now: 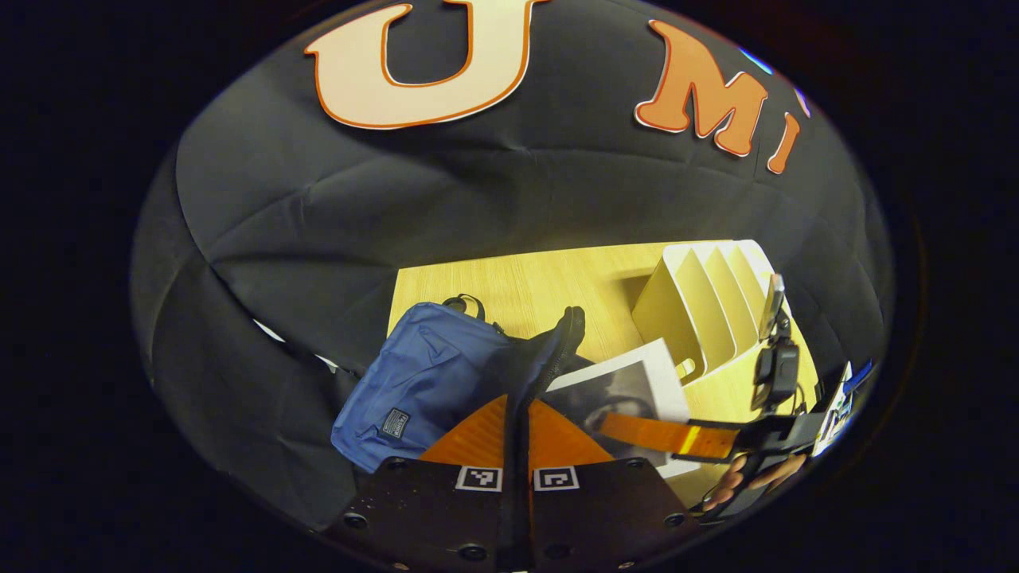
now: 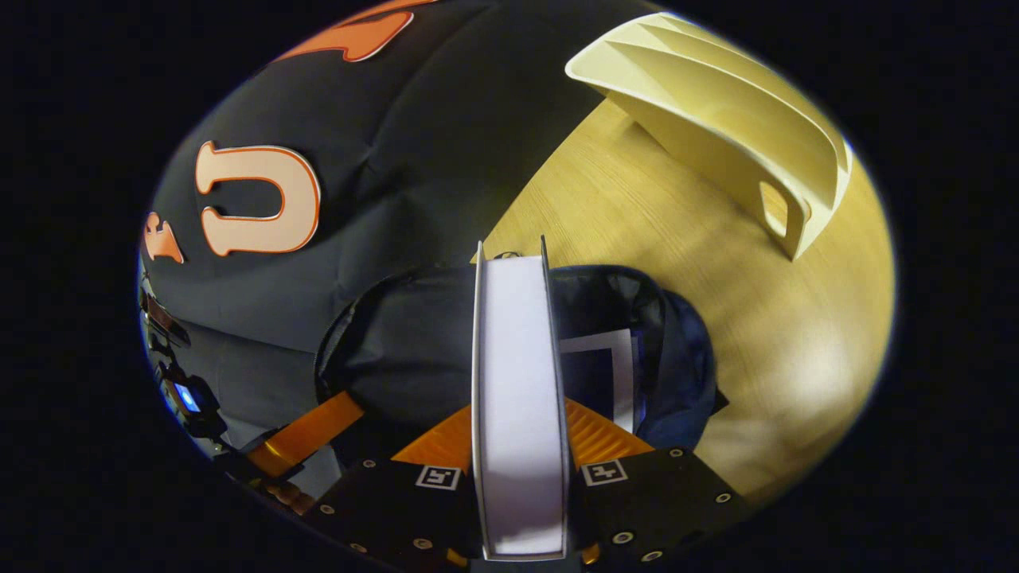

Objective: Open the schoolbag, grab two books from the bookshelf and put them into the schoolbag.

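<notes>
- Resting on one wooden table (image 2: pixel 637 207), one blue schoolbag (image 1: pixel 422 374) is seen at the table's edge by the cloth wall, with its mouth held open.
- One pale bookshelf (image 2: pixel 716 103) with slanted dividers is noted standing on the table, apart from the schoolbag; four dividers are counted in the left gripper view, and its slots appear empty.
- Two books are counted. One book (image 2: pixel 519 398) is seen edge-on in the right gripper view, directly over the open schoolbag. A second book (image 2: pixel 601 378), with a white border and a dark cover, is lying inside the bag and is partly hidden by the first.
- In the left gripper view a white-bordered book with a dark picture (image 1: pixel 629 390) is seen beside the bag mouth; which of the two it is cannot be told.
- Left gripper (image 1: pixel 517 430): fingers brought together on the dark rim of the schoolbag's opening, which is pinched between them.
- Right gripper (image 2: pixel 519 446): fingers parted by the book's thickness, pressed on both covers.
- A person's hand (image 1: pixel 748 477), partly cut off, is seen holding the right gripper.
</notes>
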A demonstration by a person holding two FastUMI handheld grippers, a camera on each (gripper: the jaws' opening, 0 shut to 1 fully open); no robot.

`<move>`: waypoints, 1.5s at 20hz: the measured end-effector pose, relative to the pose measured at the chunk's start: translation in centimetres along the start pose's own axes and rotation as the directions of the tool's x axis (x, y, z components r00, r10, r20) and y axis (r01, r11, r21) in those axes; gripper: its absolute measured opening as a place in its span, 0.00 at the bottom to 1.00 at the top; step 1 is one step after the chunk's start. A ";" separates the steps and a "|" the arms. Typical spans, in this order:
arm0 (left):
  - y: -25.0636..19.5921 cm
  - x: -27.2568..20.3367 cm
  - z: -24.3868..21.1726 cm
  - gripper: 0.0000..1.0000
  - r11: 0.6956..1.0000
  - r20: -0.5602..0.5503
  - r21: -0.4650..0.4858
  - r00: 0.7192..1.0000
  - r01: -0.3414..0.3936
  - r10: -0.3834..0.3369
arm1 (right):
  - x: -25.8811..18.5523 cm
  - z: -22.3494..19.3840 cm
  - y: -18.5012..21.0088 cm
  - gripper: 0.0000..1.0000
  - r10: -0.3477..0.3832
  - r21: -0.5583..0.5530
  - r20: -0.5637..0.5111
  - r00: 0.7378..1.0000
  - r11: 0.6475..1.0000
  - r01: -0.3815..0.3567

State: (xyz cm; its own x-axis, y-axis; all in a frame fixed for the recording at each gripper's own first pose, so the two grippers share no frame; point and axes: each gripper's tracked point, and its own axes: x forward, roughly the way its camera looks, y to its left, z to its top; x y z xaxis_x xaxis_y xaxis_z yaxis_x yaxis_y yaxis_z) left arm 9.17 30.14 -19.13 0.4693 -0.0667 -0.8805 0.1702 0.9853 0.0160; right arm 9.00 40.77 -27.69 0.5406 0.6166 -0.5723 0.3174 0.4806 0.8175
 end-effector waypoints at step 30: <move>-2.6 0.0 -1.6 0.00 0.999 -0.034 -0.011 0.998 0.050 -0.050 | 6.2 -4.5 -2.7 0.71 -0.051 0.123 -0.064 0.997 0.991 0.059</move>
State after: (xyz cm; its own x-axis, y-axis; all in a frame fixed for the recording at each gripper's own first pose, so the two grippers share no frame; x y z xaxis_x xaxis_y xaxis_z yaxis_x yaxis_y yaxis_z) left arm 7.36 27.78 -19.97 0.4303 -0.1108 -0.8959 0.1836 0.9824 -0.0333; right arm 7.96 46.13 -33.80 0.4729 0.6295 -0.6165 0.4422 0.4357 0.7840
